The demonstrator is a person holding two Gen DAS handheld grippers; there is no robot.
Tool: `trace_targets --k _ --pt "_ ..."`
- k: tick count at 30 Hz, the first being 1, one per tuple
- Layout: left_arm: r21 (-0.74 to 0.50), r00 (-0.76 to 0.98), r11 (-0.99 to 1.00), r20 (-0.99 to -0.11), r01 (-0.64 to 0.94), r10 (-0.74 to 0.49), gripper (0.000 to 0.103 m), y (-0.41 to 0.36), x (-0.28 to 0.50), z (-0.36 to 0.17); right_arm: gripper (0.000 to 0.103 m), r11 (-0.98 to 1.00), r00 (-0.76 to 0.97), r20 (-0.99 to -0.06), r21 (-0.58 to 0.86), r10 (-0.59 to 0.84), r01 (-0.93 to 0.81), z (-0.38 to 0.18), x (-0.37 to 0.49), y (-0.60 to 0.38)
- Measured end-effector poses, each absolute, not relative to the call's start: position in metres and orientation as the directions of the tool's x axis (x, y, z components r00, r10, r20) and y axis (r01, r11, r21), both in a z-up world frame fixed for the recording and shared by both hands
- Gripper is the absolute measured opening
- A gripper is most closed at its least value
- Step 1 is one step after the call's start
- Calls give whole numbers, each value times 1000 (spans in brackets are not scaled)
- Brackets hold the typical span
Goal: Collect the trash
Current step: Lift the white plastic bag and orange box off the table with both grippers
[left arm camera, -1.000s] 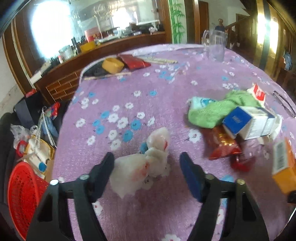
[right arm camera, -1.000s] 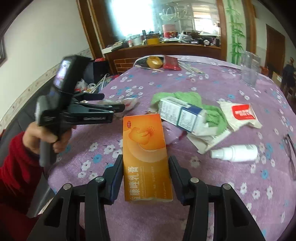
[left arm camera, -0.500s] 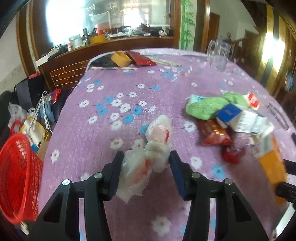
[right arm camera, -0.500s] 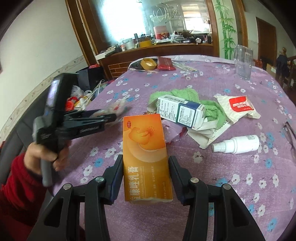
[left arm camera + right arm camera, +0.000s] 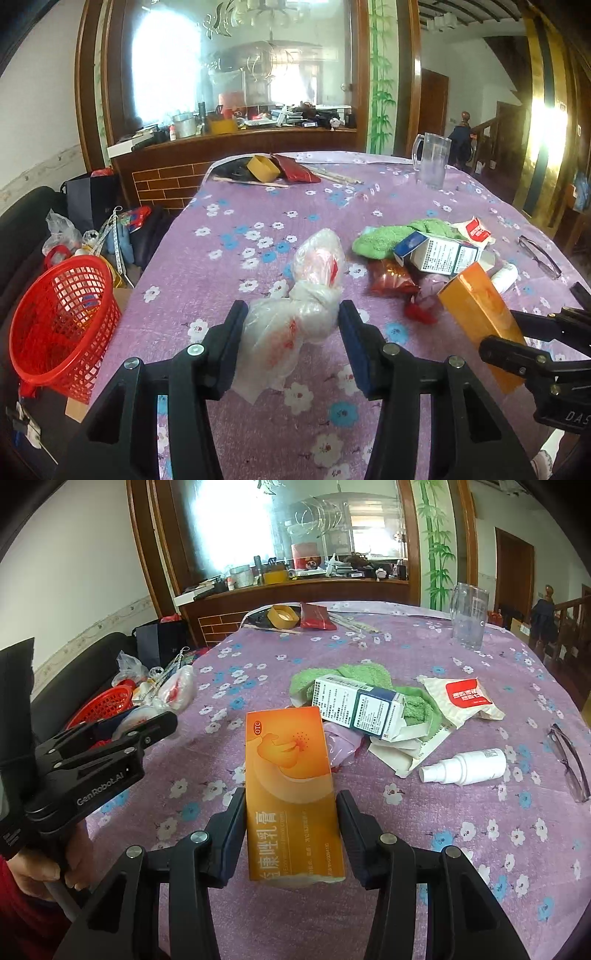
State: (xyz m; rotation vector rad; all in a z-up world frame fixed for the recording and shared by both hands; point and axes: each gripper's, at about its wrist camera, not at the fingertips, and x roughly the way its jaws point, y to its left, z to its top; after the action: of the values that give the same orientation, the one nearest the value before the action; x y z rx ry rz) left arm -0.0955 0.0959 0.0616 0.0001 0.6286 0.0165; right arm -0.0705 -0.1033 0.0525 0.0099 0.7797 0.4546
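Note:
My left gripper (image 5: 291,332) is shut on a knotted clear plastic bag (image 5: 299,314) with red print and holds it above the purple flowered tablecloth (image 5: 229,273). My right gripper (image 5: 291,830) is shut on an orange medicine box (image 5: 291,782), lifted off the table; the box also shows in the left wrist view (image 5: 480,317). A red mesh basket (image 5: 59,325) stands on the floor off the table's left edge. On the table lie a blue-white carton (image 5: 358,709), a green cloth (image 5: 417,705), a white-red pouch (image 5: 465,698) and a white spray bottle (image 5: 465,768).
A red foil wrapper (image 5: 391,280) lies by the carton. Glasses (image 5: 569,764) lie at the right edge. A glass jug (image 5: 469,616), a tape roll (image 5: 282,616) and a red packet (image 5: 314,616) stand at the far side. Bags (image 5: 62,232) clutter the floor at left.
My left gripper closed on the plastic bag and lifted it off the table, toward the left edge. My right gripper kept its hold on the orange box.

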Motion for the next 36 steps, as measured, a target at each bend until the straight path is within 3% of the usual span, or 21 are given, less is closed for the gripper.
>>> trace_targets --k 36 --pt "81 812 995 -577 -54 91 50 93 -102 57 52 903 621 -672 182 403 -390 56 -70 -102"
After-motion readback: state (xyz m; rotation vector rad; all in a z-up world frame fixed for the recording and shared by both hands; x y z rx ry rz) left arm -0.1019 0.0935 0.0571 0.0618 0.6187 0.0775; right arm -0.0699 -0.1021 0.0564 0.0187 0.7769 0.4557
